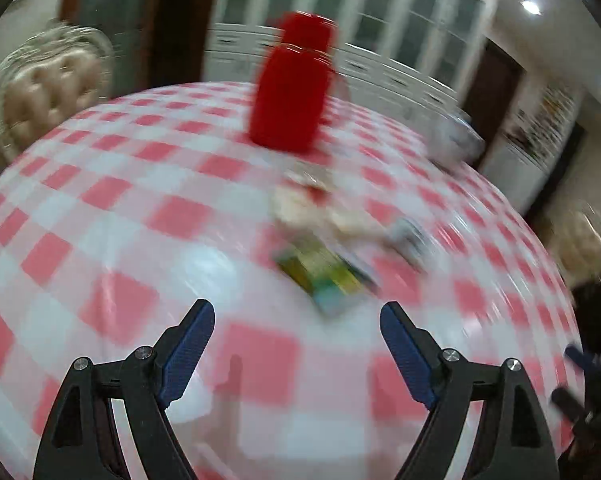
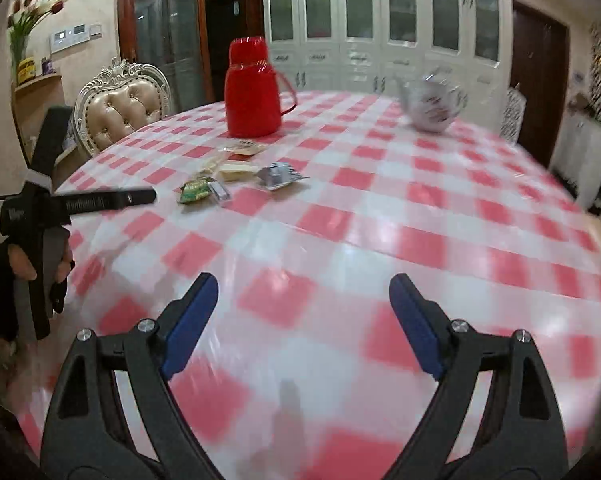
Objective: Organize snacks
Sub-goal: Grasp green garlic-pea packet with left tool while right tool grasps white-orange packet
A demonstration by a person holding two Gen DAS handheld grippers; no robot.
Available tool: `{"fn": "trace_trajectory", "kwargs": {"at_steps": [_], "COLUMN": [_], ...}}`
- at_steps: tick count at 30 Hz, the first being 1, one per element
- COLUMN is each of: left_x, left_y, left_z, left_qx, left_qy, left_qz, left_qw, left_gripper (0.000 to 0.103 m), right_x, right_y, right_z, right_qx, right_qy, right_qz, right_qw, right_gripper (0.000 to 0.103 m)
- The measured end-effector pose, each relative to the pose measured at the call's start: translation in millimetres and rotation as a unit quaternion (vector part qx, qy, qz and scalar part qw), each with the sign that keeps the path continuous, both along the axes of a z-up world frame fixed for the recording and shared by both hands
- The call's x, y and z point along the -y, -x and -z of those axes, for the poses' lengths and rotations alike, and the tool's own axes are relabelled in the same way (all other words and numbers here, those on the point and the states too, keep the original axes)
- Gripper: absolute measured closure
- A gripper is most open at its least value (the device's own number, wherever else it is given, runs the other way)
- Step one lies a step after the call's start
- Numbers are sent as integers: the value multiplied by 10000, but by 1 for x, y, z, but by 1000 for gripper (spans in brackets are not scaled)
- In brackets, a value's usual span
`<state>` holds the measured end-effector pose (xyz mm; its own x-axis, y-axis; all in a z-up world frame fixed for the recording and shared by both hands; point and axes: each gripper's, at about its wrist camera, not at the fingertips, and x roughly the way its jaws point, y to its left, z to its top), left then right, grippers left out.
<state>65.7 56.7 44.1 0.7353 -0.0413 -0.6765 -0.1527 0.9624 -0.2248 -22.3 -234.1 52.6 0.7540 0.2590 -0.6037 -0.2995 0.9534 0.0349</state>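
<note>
Several small snack packets lie loose on the checked table. In the right wrist view I see a green packet (image 2: 198,191), a pale packet (image 2: 236,171), a silver packet (image 2: 280,176) and a tan packet (image 2: 242,147). The left wrist view is blurred; there the green packet (image 1: 324,276) lies just beyond my left gripper (image 1: 296,312), with pale packets (image 1: 300,204) further off. The left gripper is open and holds nothing. My right gripper (image 2: 303,280) is open over bare cloth, well short of the snacks.
A red thermos (image 2: 252,92) (image 1: 288,80) stands behind the snacks, and a white teapot (image 2: 432,106) sits at the far right. The red-and-white checked table (image 2: 420,208) is round. A padded chair (image 2: 120,108) stands at its left. A hand (image 2: 20,264) holds the other tool there.
</note>
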Motion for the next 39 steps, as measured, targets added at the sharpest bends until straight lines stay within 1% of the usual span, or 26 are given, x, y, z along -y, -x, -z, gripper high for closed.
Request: {"fn": "trace_trajectory", "kwargs": {"at_steps": [1, 2, 4, 5, 7, 8, 10, 11, 12, 14, 15, 17, 18, 19, 20, 21, 23, 24, 25, 27, 30, 32, 33, 34, 37, 39], "left_x": [-9, -19, -30, -31, -32, -28, -21, -18, -19, -22, -23, -22, -23, -24, -26, -28, -27, -25, -21, -9, 11, 20, 23, 24, 26, 32], "left_y": [-8, -15, -22, -22, -22, -26, -28, -30, -30, -32, -30, -26, -25, -24, -23, -23, -25, -26, -26, -29, -39, -47, -54, -62, -81, -84], "left_z": [-2, -4, -5, -2, 8, 13, 20, 26, 28, 28, 26, 20, 18, 18, 20, 21, 26, 27, 28, 28, 24, 23, 24, 28, 41, 44], "left_qx": [28, 52, 188, 250, 211, 127, -41, -200, -271, -303, -266, -201, -184, -185, -206, -234, -342, -375, -387, -374, -317, -315, -346, -427, -762, -848], "left_qy": [55, 195, 646, 863, 1041, 943, 619, 475, 505, 772, 782, 579, 483, 479, 554, 622, 671, 657, 622, 514, 179, -6, -128, -224, -247, -480], "left_qz": [-168, -355, -632, -724, -658, -505, -317, -226, -176, -147, -165, -193, -224, -255, -269, -275, -277, -255, -215, -101, -175, -325, -490, -631, -756, -629], "left_qw": [9998, 9992, 9957, 9933, 9922, 9942, 9976, 9984, 9982, 9964, 9964, 9979, 9984, 9984, 9979, 9974, 9968, 9968, 9971, 9979, 9992, 9990, 9981, 9968, 9939, 9932], "left_gripper": [17, 17, 17, 17, 17, 17, 17, 17, 17, 17, 17, 17, 17, 17, 17, 17, 17, 17, 17, 17, 17, 17, 17, 17, 17, 17], "right_x": [-10, -15, -29, -34, -43, -48, -58, -63, -70, -81, -87, -97, -102, -104, -107, -107, -104, -99, -94, -84, -78, -73, -71, -68, -62, -57], "right_y": [-22, -33, -70, -84, -115, -128, -155, -168, -182, -201, -210, -225, -232, -236, -238, -234, -224, -211, -199, -176, -136, -115, -104, -95, -79, -76], "right_z": [5, 7, 15, 18, 25, 27, 33, 35, 40, 46, 48, 49, 50, 52, 54, 52, 49, 45, 41, 36, 32, 27, 23, 20, 16, 20], "right_qx": [-109, -154, -288, -349, -451, -468, -592, -662, -762, -923, -941, -914, -939, -978, -1004, -948, -850, -694, -634, -725, -612, -542, -495, -436, -295, -333], "right_qy": [-72, -61, 92, 141, 253, 321, 412, 434, 476, 648, 735, 840, 870, 895, 948, 851, 866, 859, 738, 480, 534, 386, 285, 167, -85, -185], "right_qz": [-60, -82, -31, 11, 61, 68, -36, -145, -312, -493, -549, -704, -788, -824, -847, -920, -753, -596, -542, -525, -572, -649, -680, -679, -703, -700], "right_qw": [9999, 9998, 9995, 9993, 9986, 9984, 9974, 9968, 9955, 9924, 9913, 9898, 9886, 9877, 9868, 9876, 9898, 9921, 9938, 9948, 9951, 9957, 9960, 9966, 9971, 9968], "right_gripper": [14, 14, 14, 14, 14, 14, 14, 14, 14, 14, 14, 14, 16, 24, 48, 63, 64, 64, 64, 64, 64, 64, 64, 64, 64, 63]}}
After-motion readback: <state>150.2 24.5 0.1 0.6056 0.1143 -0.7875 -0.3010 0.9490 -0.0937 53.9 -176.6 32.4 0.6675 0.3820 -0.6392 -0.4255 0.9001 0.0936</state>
